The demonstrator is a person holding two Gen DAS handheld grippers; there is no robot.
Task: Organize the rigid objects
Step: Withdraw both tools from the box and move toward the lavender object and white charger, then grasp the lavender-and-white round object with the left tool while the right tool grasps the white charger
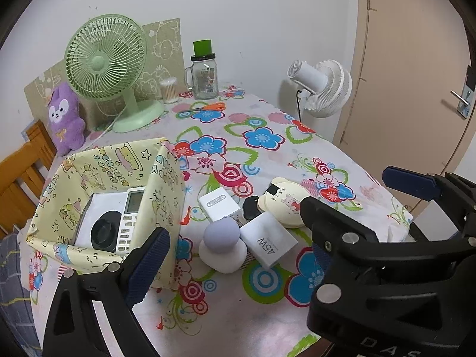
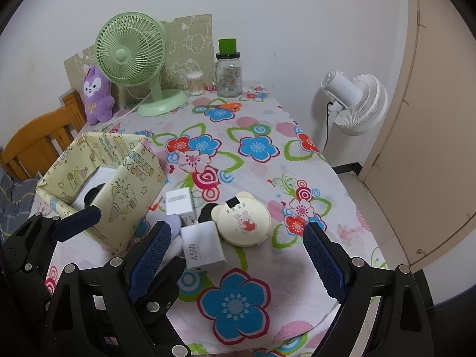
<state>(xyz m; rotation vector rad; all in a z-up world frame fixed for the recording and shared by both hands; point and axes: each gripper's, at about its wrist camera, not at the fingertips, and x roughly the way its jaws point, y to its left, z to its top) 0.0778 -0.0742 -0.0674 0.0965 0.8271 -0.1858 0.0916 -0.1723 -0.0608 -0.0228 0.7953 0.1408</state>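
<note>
Two grippers held wide apart, empty: left gripper (image 1: 238,247), right gripper (image 2: 238,254). Chargers (image 2: 202,248), cream compact (image 2: 242,220) clustered on floral bench (image 2: 255,160) beside yellow fabric box (image 1: 101,172); remote (image 1: 129,220) seen inside box.

A plain white wall (image 2: 267,6) backs the far side of the worktop (image 2: 267,255), which wears a bright floral cloth. At right stands a beige door (image 1: 416,68) with a metal handle (image 1: 459,98). A wooden chair (image 2: 38,139) sits at left. Light is even and soft.
</note>
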